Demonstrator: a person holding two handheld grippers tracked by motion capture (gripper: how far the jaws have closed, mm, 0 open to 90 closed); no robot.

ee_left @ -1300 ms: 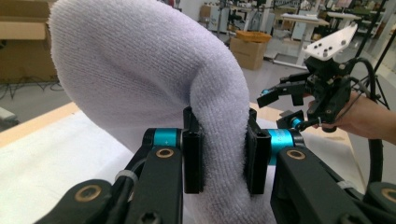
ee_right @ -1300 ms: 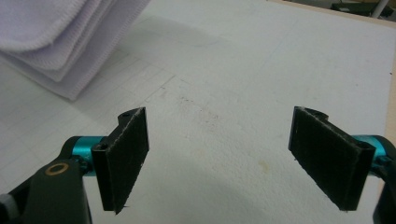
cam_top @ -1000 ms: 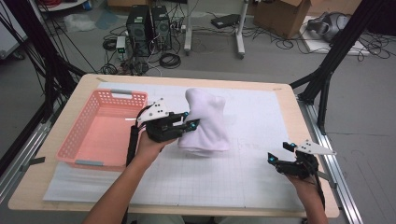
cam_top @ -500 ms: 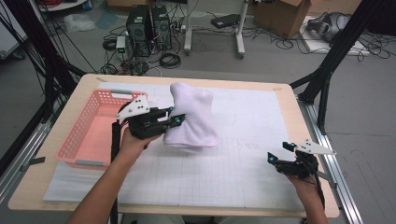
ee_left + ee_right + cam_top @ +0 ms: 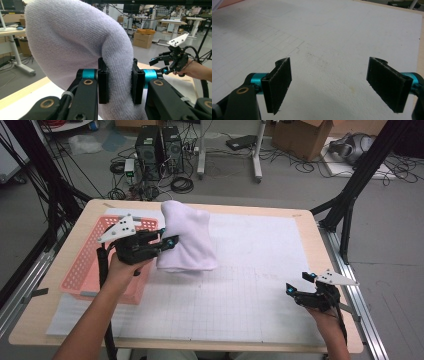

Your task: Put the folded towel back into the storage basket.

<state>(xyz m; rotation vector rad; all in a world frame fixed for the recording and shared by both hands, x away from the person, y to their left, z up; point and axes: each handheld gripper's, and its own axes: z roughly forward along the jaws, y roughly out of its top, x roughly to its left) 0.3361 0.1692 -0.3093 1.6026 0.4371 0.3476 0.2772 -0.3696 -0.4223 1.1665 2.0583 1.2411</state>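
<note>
The high view looks forward and down from above the person's side onto the whole white gridded mat (image 5: pixel 260 285). The left gripper view sits very close behind a folded white terry towel (image 5: pixel 82 50), facing level across that mat toward the right gripper (image 5: pixel 160 65). The right gripper view hovers near above the same mat (image 5: pixel 332 37), tilted down; all three share it

White terry-cloth towel (image 5: pixel 75 45): soft, looped, matt pile. Pink plastic lattice basket (image 5: pixel 90 265): smooth, slightly glossy; pale wooden table (image 5: pixel 300 217) under matt white gridded paper mat (image 5: pixel 250 295). Black gripper pads (image 5: pixel 279 82): rough, matt; teal metal fittings, satin sheen.
</note>
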